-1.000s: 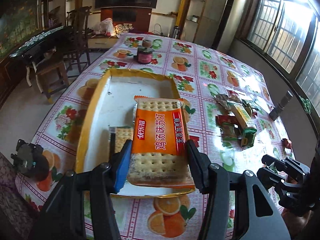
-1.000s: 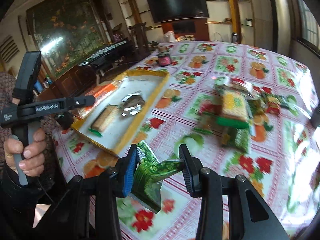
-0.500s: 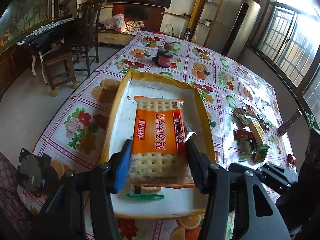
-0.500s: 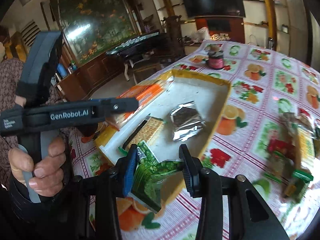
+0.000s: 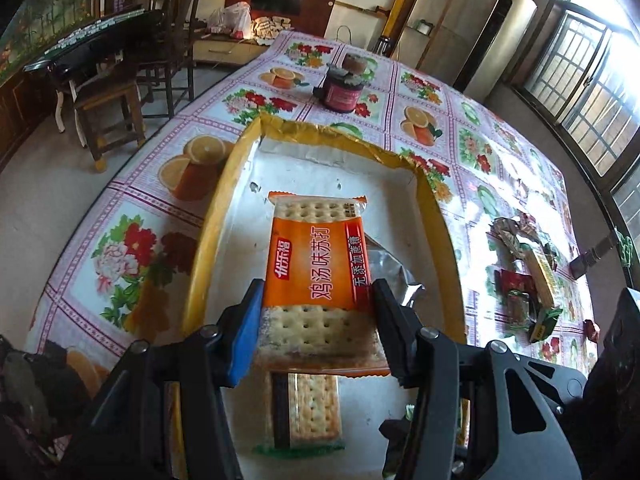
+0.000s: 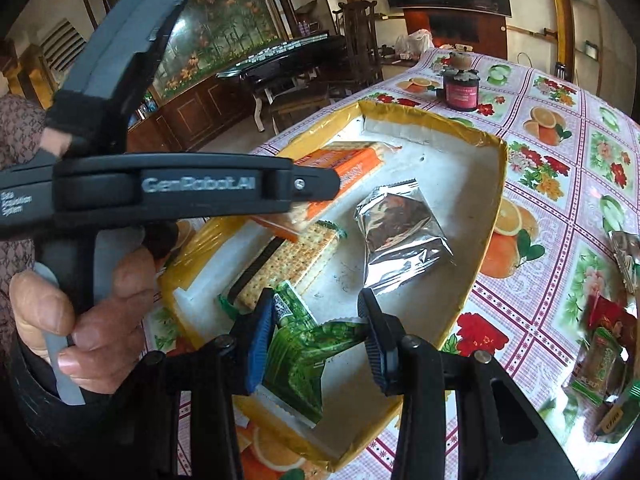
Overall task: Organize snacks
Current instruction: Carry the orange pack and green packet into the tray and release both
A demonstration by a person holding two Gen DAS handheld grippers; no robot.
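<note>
Landmark: yellow-rimmed tray (image 5: 208, 216) on the floral tablecloth (image 5: 132, 248).

Left gripper (image 5: 318, 332) clamped on the orange cracker pack (image 5: 318, 264), held above the tray's near half; the pack's sides are pinched between the blue pad and the black pad; a green-edged cracker pack (image 5: 310, 412) lies flat on the tray floor beneath it; a silver foil pouch (image 5: 386, 268) shows just right of the orange pack, inside the tray.

Right gripper (image 6: 316, 340) closed on a green snack packet (image 6: 304, 356), crumpled, over the tray's near corner (image 6: 440, 344); beyond it in the tray, the green-edged cracker pack (image 6: 296, 256), then the silver foil pouch (image 6: 400, 228); the left hand (image 6: 76, 308) grips its gripper handle left of the tray.

Right of the tray, loose snacks in a pile (image 5: 528, 280) on the cloth, apart from the tray; past the tray's far rim, a dark jar (image 5: 342, 90) stands upright.
</note>
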